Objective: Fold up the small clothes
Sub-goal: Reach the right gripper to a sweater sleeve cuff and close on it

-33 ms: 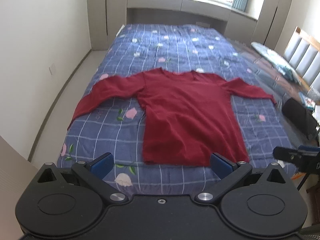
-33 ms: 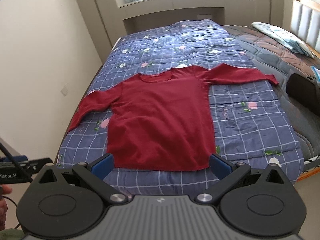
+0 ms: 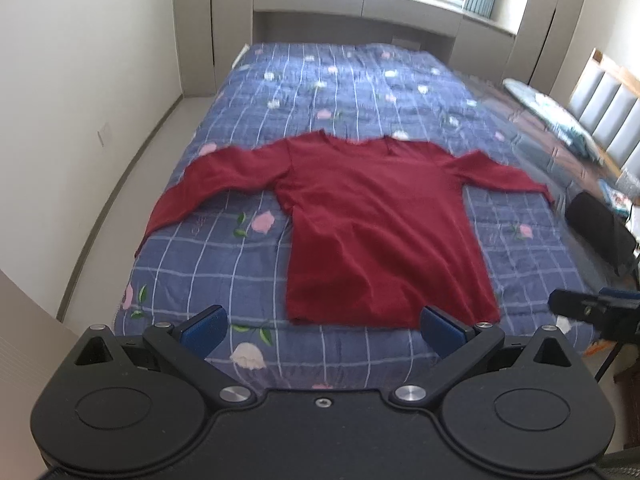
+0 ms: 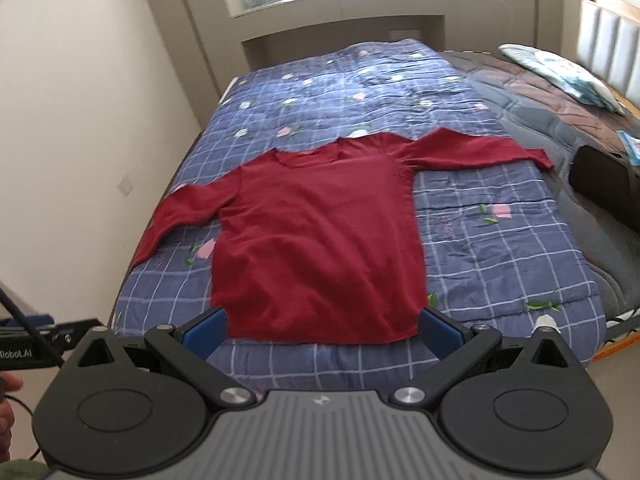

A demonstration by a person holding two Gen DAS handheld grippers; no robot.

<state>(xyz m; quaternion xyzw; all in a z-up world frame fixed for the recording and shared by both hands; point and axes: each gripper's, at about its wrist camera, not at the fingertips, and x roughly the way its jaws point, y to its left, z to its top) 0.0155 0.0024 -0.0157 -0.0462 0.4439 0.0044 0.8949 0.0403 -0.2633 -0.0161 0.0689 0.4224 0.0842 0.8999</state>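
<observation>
A dark red long-sleeved top [image 3: 380, 232] lies flat on the blue checked quilt [image 3: 224, 264], sleeves spread left and right, hem toward me. It also shows in the right wrist view [image 4: 320, 240]. My left gripper [image 3: 326, 326] is open and empty, held above the near edge of the bed just short of the hem. My right gripper [image 4: 322, 330] is open and empty, also just short of the hem. The right gripper's body shows at the right edge of the left wrist view [image 3: 592, 312]. The left gripper's body shows at the left edge of the right wrist view [image 4: 36, 340].
The bed's quilt [image 4: 500, 248] reaches back to a window ledge [image 3: 360, 0]. A black bag [image 3: 600, 232] and a patterned pillow [image 4: 560, 72] lie on the right side. A white wall [image 3: 80, 100] and a floor strip run along the left.
Both views are nearly the same as before. The cameras shifted only slightly and the top has not moved.
</observation>
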